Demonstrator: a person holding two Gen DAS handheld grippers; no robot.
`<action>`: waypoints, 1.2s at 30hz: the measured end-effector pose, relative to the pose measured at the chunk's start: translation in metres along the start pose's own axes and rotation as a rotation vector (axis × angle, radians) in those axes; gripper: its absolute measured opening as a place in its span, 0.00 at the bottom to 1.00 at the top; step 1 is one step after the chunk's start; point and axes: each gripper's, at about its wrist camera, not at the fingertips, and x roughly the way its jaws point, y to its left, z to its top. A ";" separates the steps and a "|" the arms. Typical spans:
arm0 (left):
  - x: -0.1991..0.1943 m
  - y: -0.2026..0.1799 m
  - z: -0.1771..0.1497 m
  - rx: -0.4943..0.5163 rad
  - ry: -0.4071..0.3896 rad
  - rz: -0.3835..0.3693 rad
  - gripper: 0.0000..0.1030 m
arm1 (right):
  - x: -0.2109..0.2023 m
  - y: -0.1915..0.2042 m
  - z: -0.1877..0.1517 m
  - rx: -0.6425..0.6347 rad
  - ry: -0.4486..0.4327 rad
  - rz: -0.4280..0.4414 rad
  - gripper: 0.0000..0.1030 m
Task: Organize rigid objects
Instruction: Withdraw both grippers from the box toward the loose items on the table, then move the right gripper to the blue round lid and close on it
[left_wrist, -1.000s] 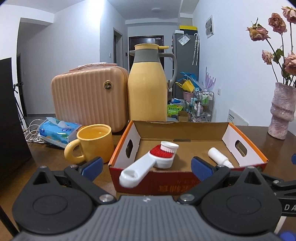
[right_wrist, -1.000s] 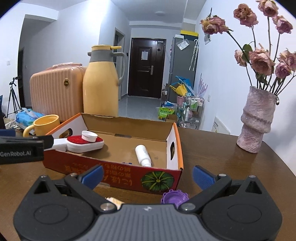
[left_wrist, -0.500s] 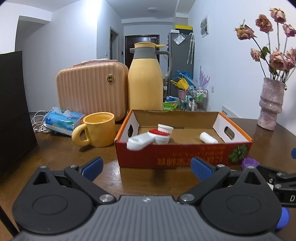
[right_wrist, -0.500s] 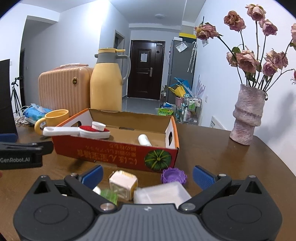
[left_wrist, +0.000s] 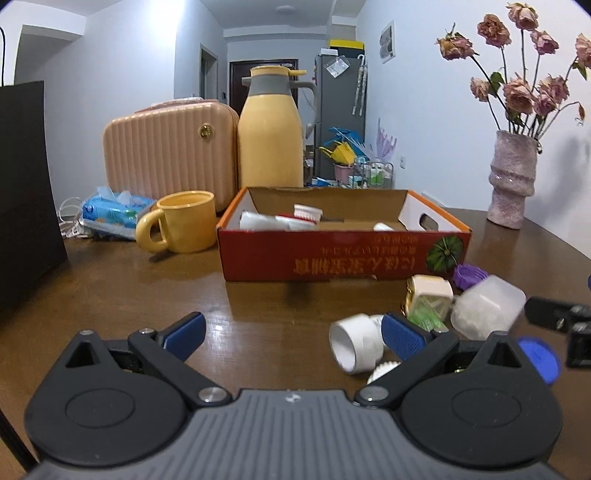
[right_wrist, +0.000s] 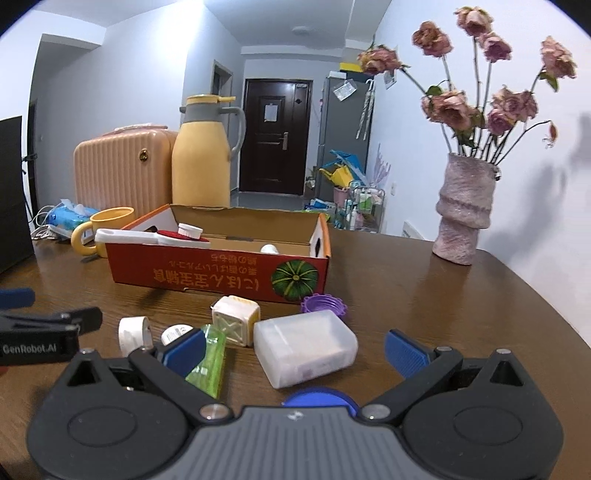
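Brush (right_wrist: 155, 236) lying lengthwise in box (right_wrist: 221, 275), handle pointing left

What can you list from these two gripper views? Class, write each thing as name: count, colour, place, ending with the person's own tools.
Cardboard box: 1, red-orange, table centre.
Brush: 1, white and red, over the box's left rim.
White bottle: 1, inside the box.
Translucent box: 1, whitish, in front of the cardboard box.
Square cap: 1, cream, beside it.
Purple cap: 1, by the cardboard box's corner.
Green packet: 1, near table.
White roll: 1, near left.
Blue lid: 1, nearest edge.
Mug: 1, yellow, left of the cardboard box.
Jug: 1, yellow, behind.
Case: 1, peach, behind.
Tissue pack: 1, blue, far left.
Vase: 1, pink, right.
Left gripper: open.
Right gripper: open.
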 end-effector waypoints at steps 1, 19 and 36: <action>-0.002 0.001 -0.002 0.001 -0.001 -0.005 1.00 | -0.004 -0.001 -0.002 0.000 -0.004 -0.008 1.00; -0.007 0.009 -0.011 -0.037 0.015 -0.055 1.00 | -0.022 -0.023 -0.046 0.015 0.040 -0.052 1.00; 0.006 0.003 -0.015 -0.009 0.081 -0.058 1.00 | 0.037 -0.020 -0.041 -0.031 0.148 0.024 0.91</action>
